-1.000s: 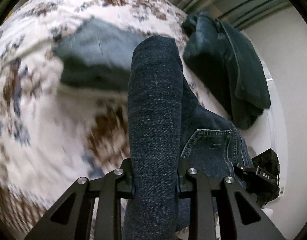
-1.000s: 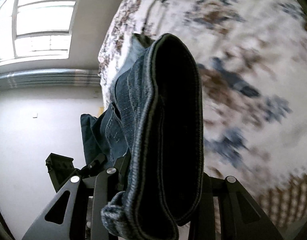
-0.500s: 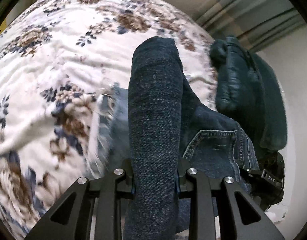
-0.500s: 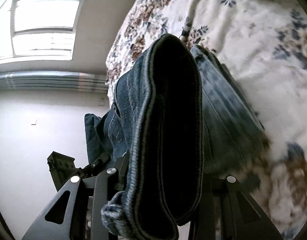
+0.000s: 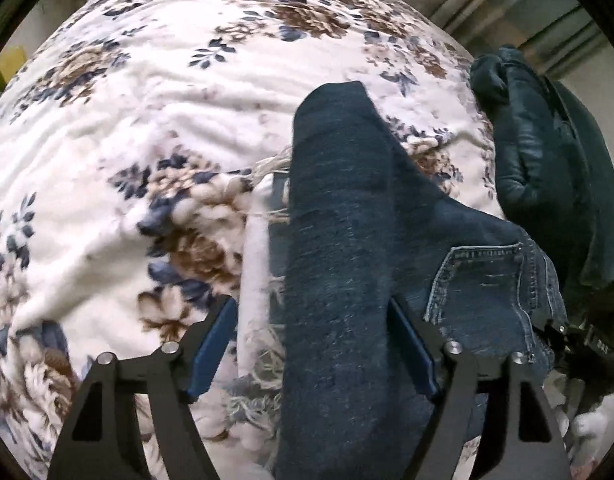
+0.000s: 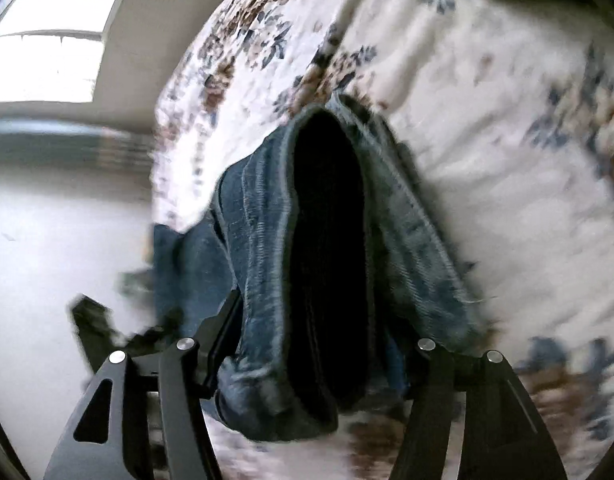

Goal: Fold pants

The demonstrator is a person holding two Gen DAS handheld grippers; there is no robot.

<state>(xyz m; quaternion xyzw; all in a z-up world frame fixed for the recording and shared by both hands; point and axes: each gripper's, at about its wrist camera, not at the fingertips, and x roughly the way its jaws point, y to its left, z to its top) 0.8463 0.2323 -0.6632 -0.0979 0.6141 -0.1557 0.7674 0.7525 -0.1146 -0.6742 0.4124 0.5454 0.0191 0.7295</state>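
The jeans lie on the flowered blanket, their fold running lengthwise away from both cameras. The left gripper and right gripper stand spread apart around the denim, gripping nothing.

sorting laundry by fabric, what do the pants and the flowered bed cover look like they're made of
Pants: dark blue denim, matte; contrast stitching on the back pocket and a frayed pale hem suggest it.
Flowered bed cover: likely plush fleece; soft, fuzzy, rippled surface.
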